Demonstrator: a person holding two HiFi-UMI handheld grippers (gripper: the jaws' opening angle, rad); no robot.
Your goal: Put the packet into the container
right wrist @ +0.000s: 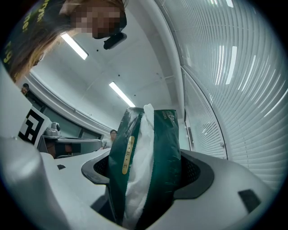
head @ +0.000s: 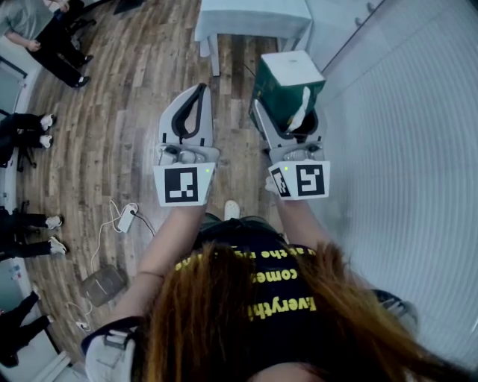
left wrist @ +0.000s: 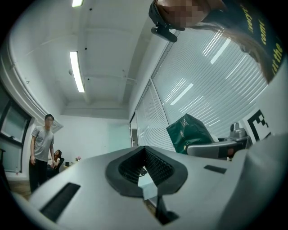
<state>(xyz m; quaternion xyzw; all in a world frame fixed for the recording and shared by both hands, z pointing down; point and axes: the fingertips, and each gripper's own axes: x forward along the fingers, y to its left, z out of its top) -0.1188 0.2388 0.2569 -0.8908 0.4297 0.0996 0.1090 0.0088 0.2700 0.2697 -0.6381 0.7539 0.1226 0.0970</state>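
My right gripper (head: 290, 119) is shut on a dark green tissue packet (head: 287, 83) with white tissue poking out of its slit. In the right gripper view the packet (right wrist: 146, 157) stands upright between the jaws of the right gripper (right wrist: 145, 182) and fills the gap. The left gripper (head: 199, 93) is held beside it at the same height, shut with nothing in it. From the left gripper view the packet (left wrist: 191, 131) shows at the right, beyond the closed left gripper (left wrist: 145, 170). Both grippers point upward, off the floor. I see no container in any view.
A pale table (head: 254, 21) stands ahead on the wooden floor (head: 127, 112). White blinds (head: 418, 149) run along the right side. People sit at the left edge (head: 30, 134). A power strip with cable (head: 127, 217) and a grey object (head: 103, 284) lie on the floor.
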